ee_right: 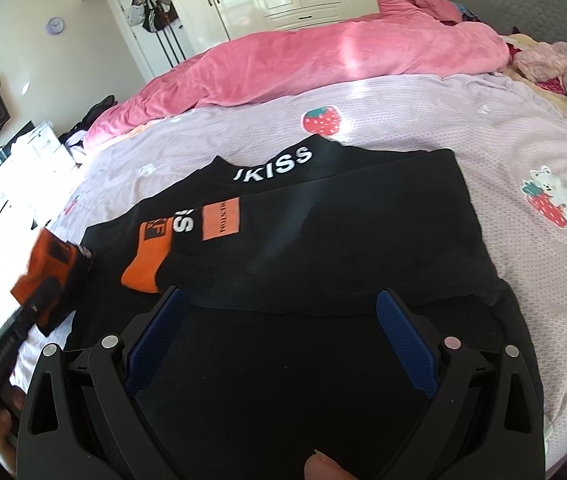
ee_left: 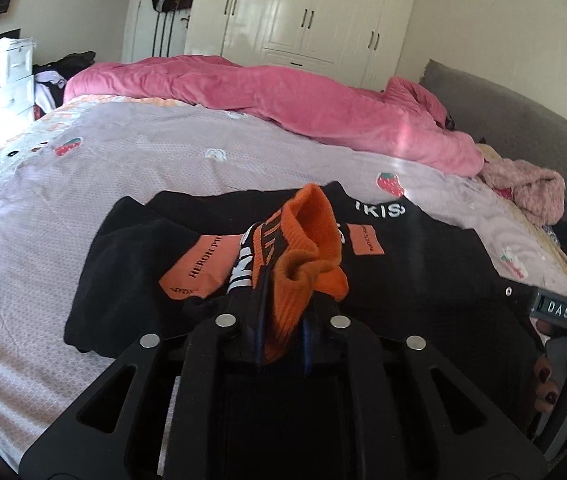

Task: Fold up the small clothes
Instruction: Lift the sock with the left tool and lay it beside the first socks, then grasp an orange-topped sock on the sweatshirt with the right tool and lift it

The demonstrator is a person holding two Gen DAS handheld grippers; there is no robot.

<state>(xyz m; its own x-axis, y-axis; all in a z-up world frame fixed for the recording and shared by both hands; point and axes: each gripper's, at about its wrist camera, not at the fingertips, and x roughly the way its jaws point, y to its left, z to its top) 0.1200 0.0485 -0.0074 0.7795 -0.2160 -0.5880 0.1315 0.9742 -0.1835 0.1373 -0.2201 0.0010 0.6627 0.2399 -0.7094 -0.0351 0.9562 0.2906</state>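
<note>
Lilac strawberry-print bedsheet (ee_left: 163, 184) under a black garment (ee_left: 423, 264), pink quilt (ee_left: 283, 96) behind. Left gripper (ee_left: 279, 320) fingers clamped on a ribbed orange-and-black sock (ee_left: 303, 248), knit bunched and soft. Best kept pinched, laid flat before doubling over.

From the right wrist: right gripper (ee_right: 279, 340) fingers wide apart above the smooth black garment (ee_right: 323, 240); second sock (ee_right: 151, 256) lying flat there, beside an orange patch (ee_right: 221, 218).
</note>
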